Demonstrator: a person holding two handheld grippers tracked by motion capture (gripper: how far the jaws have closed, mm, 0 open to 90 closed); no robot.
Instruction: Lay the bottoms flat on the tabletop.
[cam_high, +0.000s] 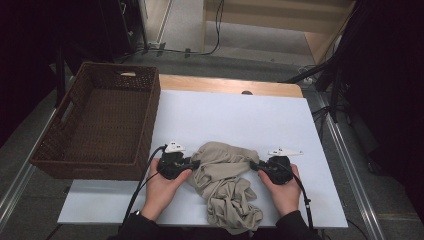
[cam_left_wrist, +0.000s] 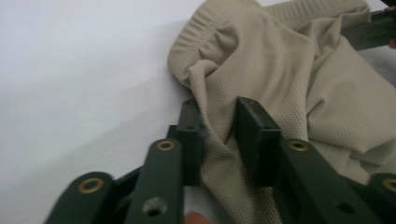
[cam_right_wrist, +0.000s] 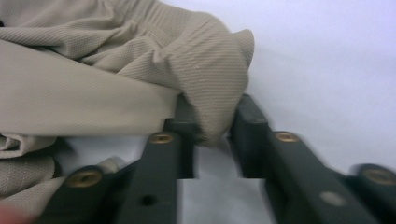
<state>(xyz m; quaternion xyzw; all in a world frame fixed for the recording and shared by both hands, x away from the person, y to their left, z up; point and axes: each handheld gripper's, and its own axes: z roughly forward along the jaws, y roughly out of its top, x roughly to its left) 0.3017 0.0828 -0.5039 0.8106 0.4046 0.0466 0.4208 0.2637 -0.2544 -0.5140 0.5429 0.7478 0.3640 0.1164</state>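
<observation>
Cloth (cam_high: 223, 182), beige, crumpled on white sheet (cam_high: 240, 120) at near edge of table, right of wicker basket (cam_high: 100, 125). High view: left gripper (cam_high: 194, 164) at cloth's left edge, right gripper (cam_high: 254, 165) at its right edge, each pointing inward, both hands low on the sheet; likely taking opposite edges so the cloth can be lifted and spread, or carried to the basket. Grip itself too small to read from up here. Left gripper view: jaws narrowed around a raised fold of knit fabric (cam_left_wrist: 219, 116), fold squeezed between the pads, so clamped on cloth; right gripper's jaws visible at far top corner. Right gripper view: jaws closed in on a ribbed hem corner (cam_right_wrist: 212, 93), fabric pinched between them, bare sheet beyond; slightly blurred. Close views give weave, hem and the pinch points; high view alone gives the basket, the overall layout and the loose bulk of cloth trailing toward the person.
</observation>
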